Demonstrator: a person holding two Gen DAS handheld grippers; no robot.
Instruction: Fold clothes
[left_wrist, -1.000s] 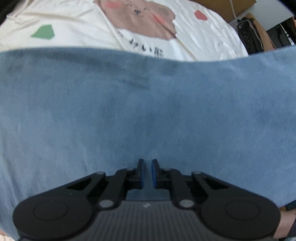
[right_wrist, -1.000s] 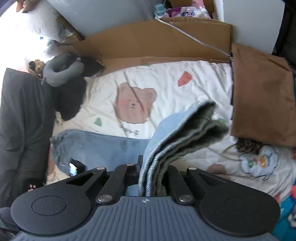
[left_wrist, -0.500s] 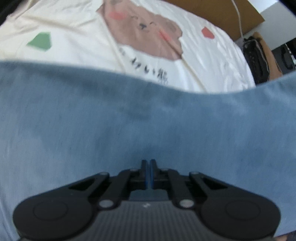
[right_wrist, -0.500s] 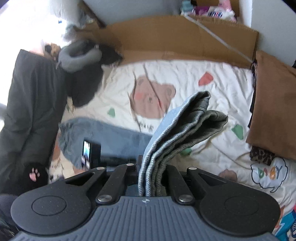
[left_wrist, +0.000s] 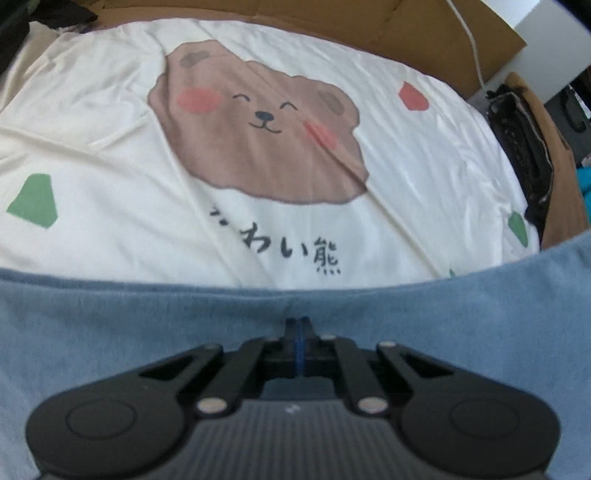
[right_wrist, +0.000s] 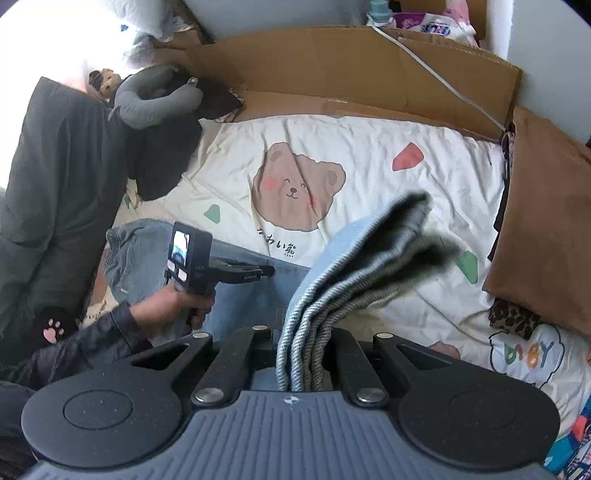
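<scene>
Right gripper (right_wrist: 301, 354) is clamped on a thick bunch of layers at one end of the blue jeans (right_wrist: 236, 291), that end lifted and flopping forward over the bear bedsheet (right_wrist: 332, 147). Left gripper (left_wrist: 296, 345) has fingers pressed together low over the denim; cannot tell if any cloth is pinched between them. Jeans lie on the sheet near the person, long axis left to right, bunched end pointing left toward the dark coat (right_wrist: 62, 166). To fold well: likely carry the lifted end across along that axis, edges lined up, left side pinning the cloth flat.
</scene>
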